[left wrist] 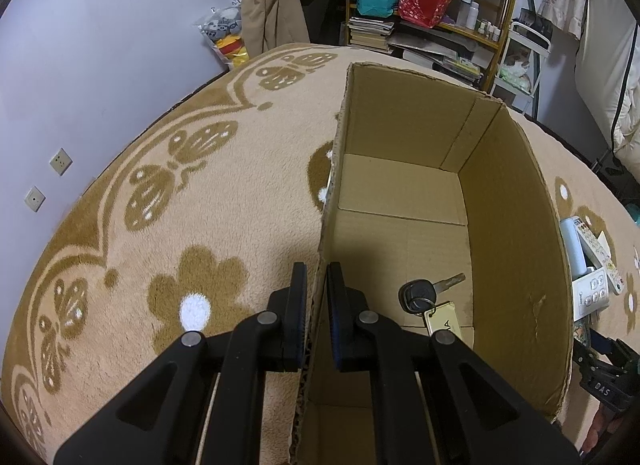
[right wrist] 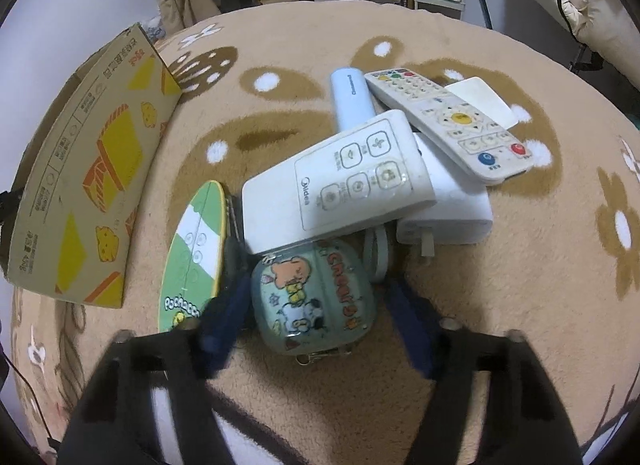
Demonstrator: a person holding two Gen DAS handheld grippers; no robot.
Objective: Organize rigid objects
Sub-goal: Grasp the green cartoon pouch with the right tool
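The left gripper (left wrist: 316, 285) has its fingers pinched on the near left wall of the open cardboard box (left wrist: 516, 225), one finger outside, one inside. The box stands on a beige flower-patterned carpet (left wrist: 224, 169). Inside, on the box floor near the right finger, lies a car key (left wrist: 424, 293) with a yellow tag (left wrist: 442, 321).

The right gripper (right wrist: 316, 325) has its fingers spread wide, one on either side of a small round pouch (right wrist: 316, 301) printed with cartoon figures; contact with the pouch cannot be determined. The pouch lies at the near edge of a pile on the carpet: a white Midea remote (right wrist: 340, 181) just beyond it, a green oval card (right wrist: 196, 249) to its left, a white charger block (right wrist: 448, 209), a long TV remote (right wrist: 448, 121) and a pale blue cylinder (right wrist: 352, 97) farther off. The box stands well left of the pile.
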